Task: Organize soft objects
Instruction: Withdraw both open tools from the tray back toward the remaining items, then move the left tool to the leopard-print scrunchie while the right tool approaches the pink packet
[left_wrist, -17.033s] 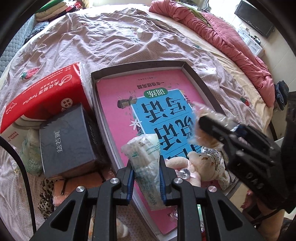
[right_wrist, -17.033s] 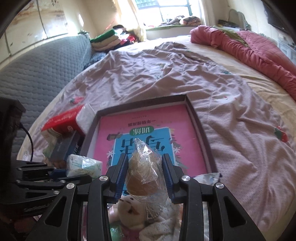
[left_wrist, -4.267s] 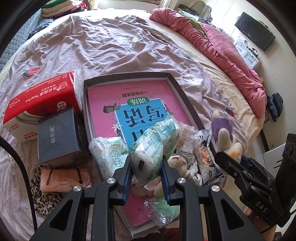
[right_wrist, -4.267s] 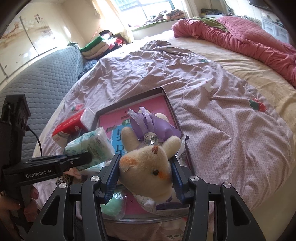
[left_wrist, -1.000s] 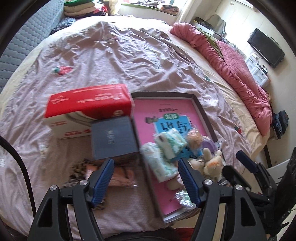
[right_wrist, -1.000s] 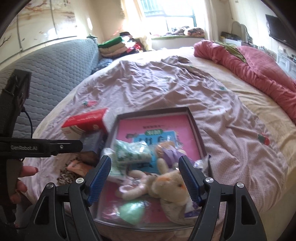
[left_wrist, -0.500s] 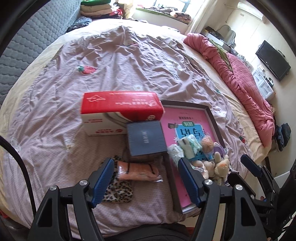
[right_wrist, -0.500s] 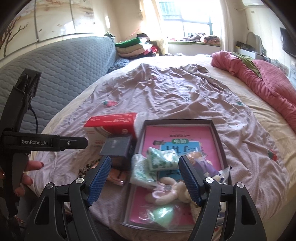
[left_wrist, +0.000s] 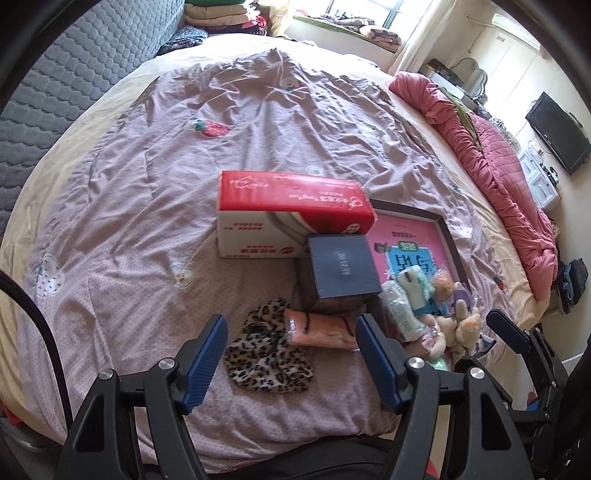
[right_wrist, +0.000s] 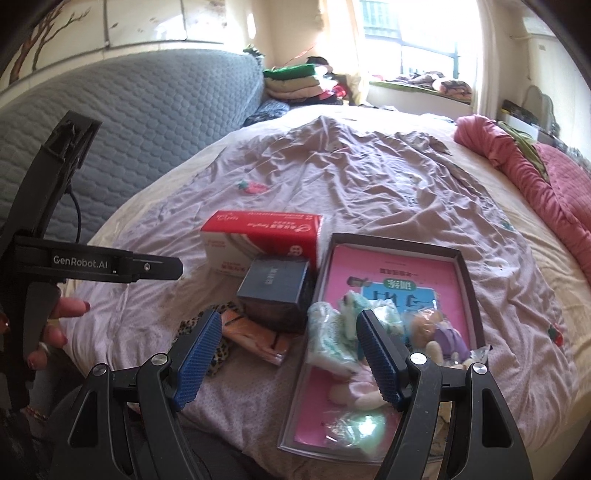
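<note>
From your left wrist camera, your left gripper (left_wrist: 291, 354) has its jaws spread wide with nothing between them, above the mauve bedsheet (left_wrist: 147, 206). Just beyond its tips lie a leopard-print cloth (left_wrist: 266, 358) and, touching it on the right, a peach packet (left_wrist: 321, 328). Farther off a dark blue box (left_wrist: 343, 266) sits against a red and white tissue box (left_wrist: 288, 214). To the right, the dark-rimmed tray (left_wrist: 448, 236) holds tissue packs (left_wrist: 402, 306) and plush toys (left_wrist: 461, 321) at its near end.

From your right wrist camera, your right gripper (right_wrist: 290, 350) is likewise spread and empty. The tray (right_wrist: 469, 291) lies to the right, with the tissue packs (right_wrist: 332, 339) and plush toys (right_wrist: 439, 332) in its near half. Your left gripper (right_wrist: 159, 267) shows at the left edge, held by a hand (right_wrist: 55, 325).
</note>
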